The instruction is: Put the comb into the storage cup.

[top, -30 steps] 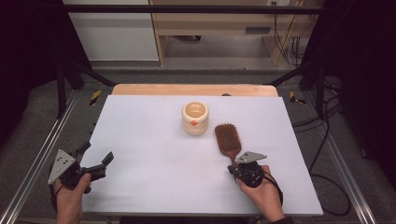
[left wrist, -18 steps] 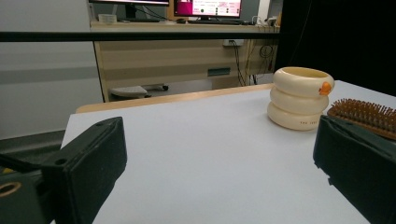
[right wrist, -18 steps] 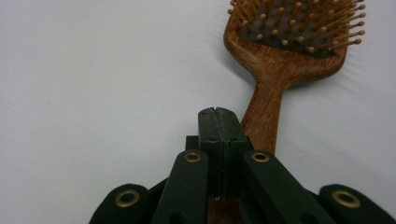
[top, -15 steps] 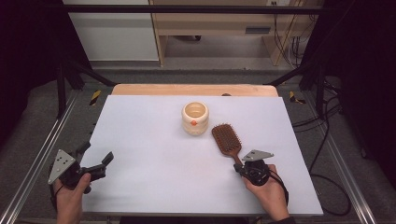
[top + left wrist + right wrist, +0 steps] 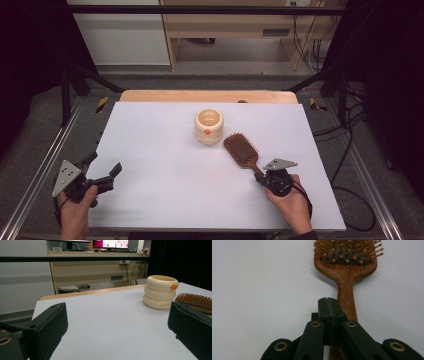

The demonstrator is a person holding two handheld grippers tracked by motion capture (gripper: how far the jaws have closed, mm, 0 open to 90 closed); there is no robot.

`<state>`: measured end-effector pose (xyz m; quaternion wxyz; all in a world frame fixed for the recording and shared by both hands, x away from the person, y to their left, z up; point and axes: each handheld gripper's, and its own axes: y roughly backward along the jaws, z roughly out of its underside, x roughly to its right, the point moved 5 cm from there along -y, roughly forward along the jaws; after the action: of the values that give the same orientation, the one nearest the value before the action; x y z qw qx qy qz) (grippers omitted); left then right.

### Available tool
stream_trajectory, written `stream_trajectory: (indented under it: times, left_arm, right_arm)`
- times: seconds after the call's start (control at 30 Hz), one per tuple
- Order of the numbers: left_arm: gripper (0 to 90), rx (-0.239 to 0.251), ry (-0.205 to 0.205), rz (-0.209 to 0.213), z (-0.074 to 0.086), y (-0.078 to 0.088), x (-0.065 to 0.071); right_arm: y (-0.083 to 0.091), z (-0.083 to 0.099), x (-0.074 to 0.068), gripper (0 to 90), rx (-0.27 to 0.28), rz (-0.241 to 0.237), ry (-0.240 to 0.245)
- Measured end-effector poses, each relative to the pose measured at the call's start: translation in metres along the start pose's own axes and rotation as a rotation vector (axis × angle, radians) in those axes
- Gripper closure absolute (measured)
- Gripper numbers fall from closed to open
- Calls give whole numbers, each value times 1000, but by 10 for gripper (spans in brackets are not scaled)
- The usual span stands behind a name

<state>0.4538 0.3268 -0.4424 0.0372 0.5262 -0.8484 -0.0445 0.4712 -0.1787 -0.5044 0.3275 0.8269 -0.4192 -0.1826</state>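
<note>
A brown wooden hairbrush (image 5: 241, 149) lies bristles up on the white table (image 5: 160, 150), its head slanted toward the far left, just right of a cream ringed cup (image 5: 208, 126) with an orange spot. My right gripper (image 5: 259, 176) is shut with nothing between its jaws. In the right gripper view the joined tips (image 5: 329, 301) sit against the left side of the hairbrush (image 5: 345, 272) handle. My left gripper (image 5: 103, 164) rests open at the table's front left corner. Its view has the wide jaws (image 5: 116, 315) framing the cup (image 5: 160, 291) and the hairbrush (image 5: 195, 301) bristles.
A wooden strip (image 5: 205, 96) runs along the table's far edge. Metal rails (image 5: 40, 170) flank both sides, and cables (image 5: 350, 130) trail over the floor at the right. Behind stand a desk and monitors (image 5: 110, 243).
My right hand has shifted to the right along the front, and the brush handle has swung with it, so the brush now slants with its head toward the far left. The left gripper has stayed put.
</note>
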Motion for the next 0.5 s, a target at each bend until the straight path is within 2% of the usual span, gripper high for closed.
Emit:
stream_trajectory:
  times: [0.5]
  left_arm:
    - [29, -2, -5, 0, 0, 0, 0]
  right_arm:
    - [-1, 1, 12, 900, 1, 29, -24]
